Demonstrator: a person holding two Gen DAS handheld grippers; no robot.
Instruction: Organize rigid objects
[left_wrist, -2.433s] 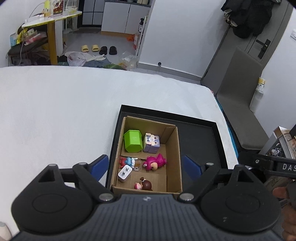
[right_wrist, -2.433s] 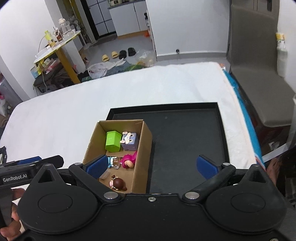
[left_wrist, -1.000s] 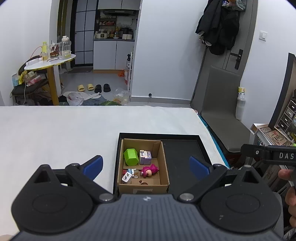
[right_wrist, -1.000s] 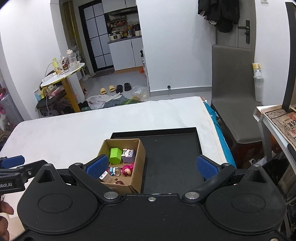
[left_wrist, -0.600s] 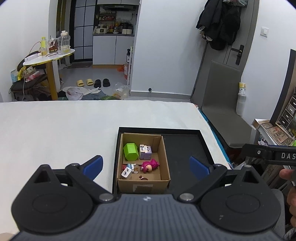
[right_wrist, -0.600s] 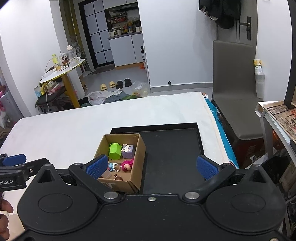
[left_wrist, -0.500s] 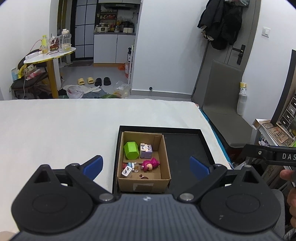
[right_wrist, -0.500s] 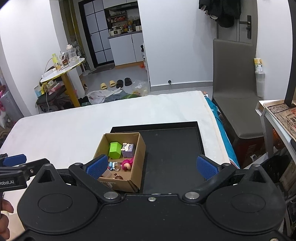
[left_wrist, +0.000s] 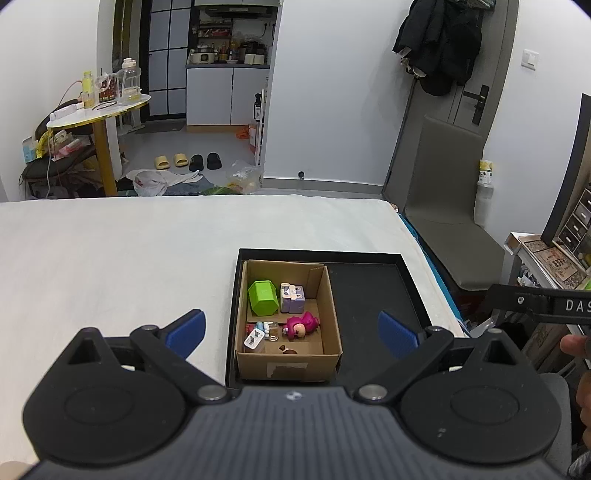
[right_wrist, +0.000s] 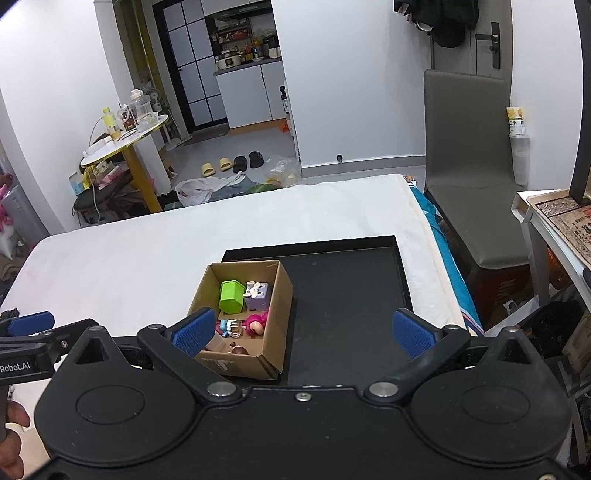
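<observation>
A small cardboard box (left_wrist: 330, 295) (right_wrist: 280, 295) sits in the left half of a shallow black tray (left_wrist: 373, 288) (right_wrist: 347, 280) on the white bed. Inside it lie a green block (left_wrist: 261, 297) (right_wrist: 231, 295), a purple cube toy (left_wrist: 292, 297) (right_wrist: 256, 294), a pink figurine (left_wrist: 300, 325) (right_wrist: 255, 324), a white charger (left_wrist: 254, 338) and other small toys. My left gripper (left_wrist: 291, 328) hangs open above the box's near side, holding nothing. My right gripper (right_wrist: 301, 330) is open too, spanning the box and the tray, nothing held.
The white bed (left_wrist: 110, 258) stretches left and far. A grey chair (right_wrist: 469, 177) stands beyond the bed's right edge, a side table with papers (right_wrist: 554, 218) at far right. A yellow table (left_wrist: 99, 110) and shoes (left_wrist: 186, 160) are on the floor behind.
Both grippers have pulled up and back from the box, so box and tray look smaller and more of the room shows. Jaws stay wide. The box's contents have not moved.
</observation>
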